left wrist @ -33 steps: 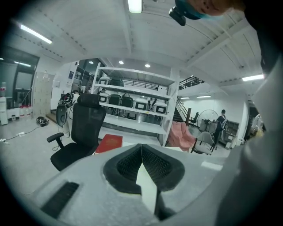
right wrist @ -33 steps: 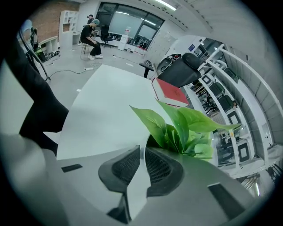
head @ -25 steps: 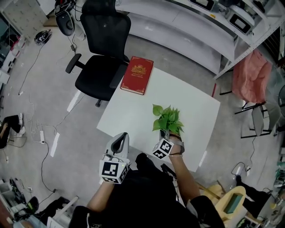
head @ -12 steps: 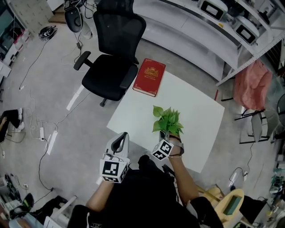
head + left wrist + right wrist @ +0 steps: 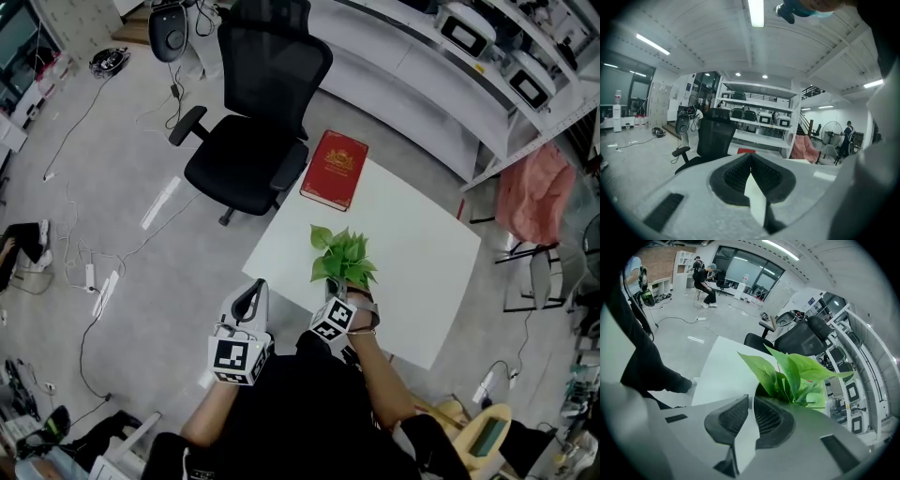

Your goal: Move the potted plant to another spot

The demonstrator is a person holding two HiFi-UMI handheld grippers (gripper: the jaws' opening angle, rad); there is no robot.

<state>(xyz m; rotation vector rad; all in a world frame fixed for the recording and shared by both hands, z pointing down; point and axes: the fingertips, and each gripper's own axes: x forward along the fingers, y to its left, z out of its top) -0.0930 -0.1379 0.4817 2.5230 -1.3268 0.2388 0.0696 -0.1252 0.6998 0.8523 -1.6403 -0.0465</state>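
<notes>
The right gripper's fingers (image 5: 771, 418) stand narrow, only a thin slit between them, and they pinch the rim of the potted plant (image 5: 792, 376) at the side nearest the person. The left gripper's fingers (image 5: 766, 173) are closed tip to tip with nothing between them. In the head view the right gripper (image 5: 337, 289) reaches forward over the near edge of the white table (image 5: 422, 244), while the left gripper (image 5: 251, 289) hangs off the table's near left side, well apart from the plant and aimed toward the black office chair (image 5: 258, 141). The potted plant (image 5: 342, 258) sits in the near part of the table, just beyond the right gripper. Its long axis is upright, stems rising straight toward the head camera, and the green leaves fan outward, with one larger leaf pointing away to the far left. The leaves hide the pot, so it cannot be told whether its base touches the tabletop. A red book (image 5: 335, 169) lies flat at the far corner beside the chair, well apart from the plant.
</notes>
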